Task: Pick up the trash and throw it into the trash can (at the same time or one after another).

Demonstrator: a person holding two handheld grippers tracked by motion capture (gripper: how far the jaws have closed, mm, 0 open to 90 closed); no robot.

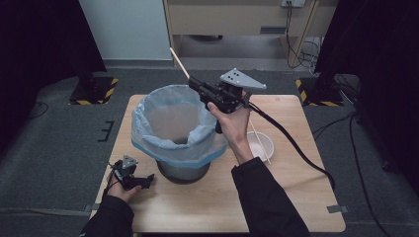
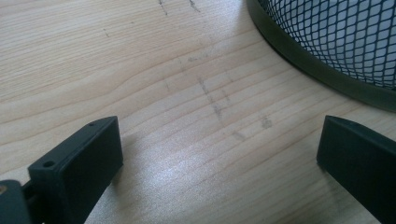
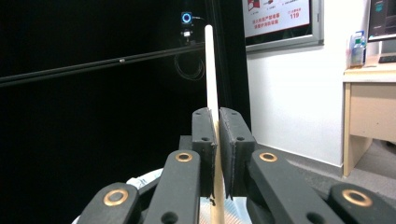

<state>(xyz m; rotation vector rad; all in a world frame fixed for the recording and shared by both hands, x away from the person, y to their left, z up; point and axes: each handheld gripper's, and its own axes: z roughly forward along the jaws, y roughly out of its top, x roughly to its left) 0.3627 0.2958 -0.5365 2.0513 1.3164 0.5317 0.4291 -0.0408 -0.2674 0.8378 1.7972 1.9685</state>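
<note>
Black pads of the right tool [image 3: 217,154] pinch a thin wooden chopstick [image 3: 209,74] above the lined bin.

Shut on the stick near its lower part, this tool holds it over the far rim of the mesh bin [image 1: 184,170] with its pale blue bag [image 1: 170,123]; the stick's long axis runs up and away from the person, its free tip pointing to the far left in the high view. It looks light, stiff and smooth, likely to pivot or slip in a narrow pinch, so a hold nearer the middle would steady it best. A second stick [image 1: 260,142] lies across the white bowl [image 1: 260,146] on the table [image 1: 296,197]. Wide open and holding nothing, the left tool [image 1: 141,181] rests on the table just beside the bin's base.
</note>
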